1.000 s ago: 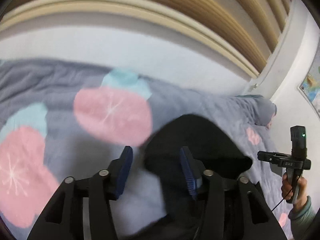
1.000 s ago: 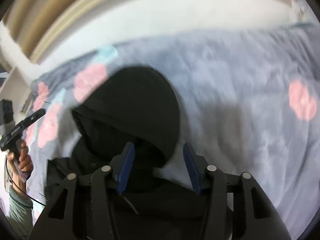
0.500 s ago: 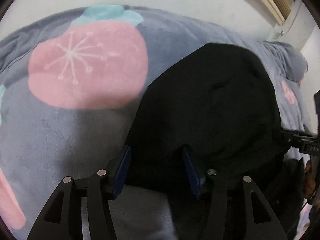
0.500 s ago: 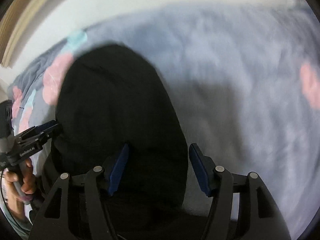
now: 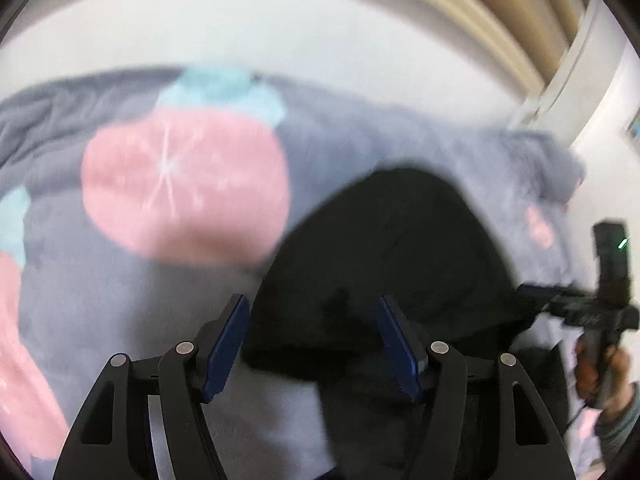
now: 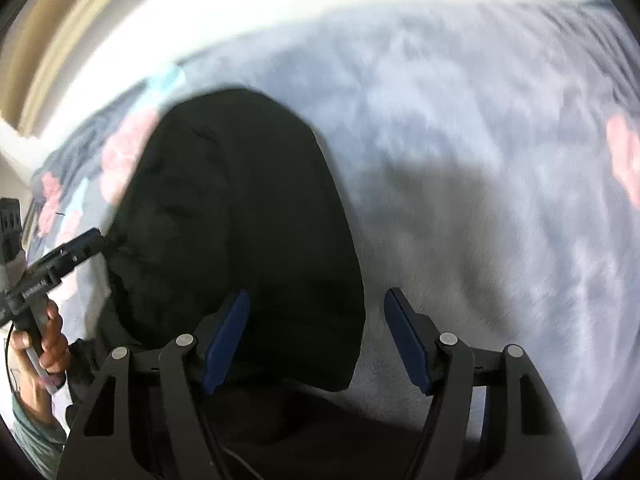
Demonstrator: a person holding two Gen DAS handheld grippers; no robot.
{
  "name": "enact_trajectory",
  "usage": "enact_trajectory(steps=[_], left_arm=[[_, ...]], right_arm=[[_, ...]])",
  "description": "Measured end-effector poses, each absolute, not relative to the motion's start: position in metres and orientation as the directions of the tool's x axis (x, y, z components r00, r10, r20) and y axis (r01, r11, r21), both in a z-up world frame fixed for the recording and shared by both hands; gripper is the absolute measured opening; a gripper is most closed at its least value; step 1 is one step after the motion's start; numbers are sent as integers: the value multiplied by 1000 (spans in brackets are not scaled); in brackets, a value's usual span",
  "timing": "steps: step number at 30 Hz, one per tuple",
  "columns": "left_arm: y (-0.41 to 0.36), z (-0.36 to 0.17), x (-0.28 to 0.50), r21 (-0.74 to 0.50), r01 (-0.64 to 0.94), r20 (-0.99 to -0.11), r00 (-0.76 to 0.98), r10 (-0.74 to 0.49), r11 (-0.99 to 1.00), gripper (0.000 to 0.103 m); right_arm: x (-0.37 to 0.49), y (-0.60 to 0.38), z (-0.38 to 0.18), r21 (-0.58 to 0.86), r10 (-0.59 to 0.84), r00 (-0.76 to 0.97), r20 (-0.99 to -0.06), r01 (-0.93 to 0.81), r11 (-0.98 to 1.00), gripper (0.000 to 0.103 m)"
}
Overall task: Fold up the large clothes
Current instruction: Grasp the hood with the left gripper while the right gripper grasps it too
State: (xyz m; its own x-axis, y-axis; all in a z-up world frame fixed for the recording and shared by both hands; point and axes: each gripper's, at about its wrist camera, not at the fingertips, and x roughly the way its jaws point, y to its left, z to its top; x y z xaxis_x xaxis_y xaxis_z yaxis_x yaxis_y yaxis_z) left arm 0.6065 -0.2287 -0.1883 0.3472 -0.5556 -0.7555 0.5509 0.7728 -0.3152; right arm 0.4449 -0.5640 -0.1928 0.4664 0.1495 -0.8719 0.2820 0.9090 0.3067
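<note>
1. Black fabric: the hooded garment (image 5: 392,248) lies on the grey fleece blanket (image 5: 120,292), which carries pink and teal floral patches.
2. Landmark for all positions: the rounded hood (image 6: 240,208) of the garment.
3. My left gripper (image 5: 314,338) is released, its blue pads (image 5: 226,340) spread apart. The near edge of the hood lies between the pads; contact cannot be confirmed.
4. My right gripper (image 6: 316,338) is also released and grasps nothing. Its left pad sits over the hood's near edge; its right pad is over bare blanket, just beside the hood.
5. In the right wrist view, the tip of my left gripper lies against the hood's left edge.
6. Beyond the hood, the blanket runs up to a white wall (image 5: 280,32).
7. Both views are motion-blurred; fine fabric detail is unreadable.
</note>
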Motion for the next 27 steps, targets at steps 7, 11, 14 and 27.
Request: enact_trajectory(steps=[7,11,14,27], left_arm=[[-241,-208,657,-480,466,-756,209,-620,743,68],[-253,-240,665,-538,426,-763,122,-635,728,68],[-257,-258,658,-592,416,-742,52,-669,690,68],[-244,-138,568,-410,689,-700,184,-690,598,14]], right_arm=[[466,-574,-191,346,183,484,-856,273,898,72],[471,-589,-217,434,270,459,-846,301,849,72],[475,-592,-231,499,345,446,-826,295,815,72],[452,-549,-153,414,286,528,-800,139,900,17]])
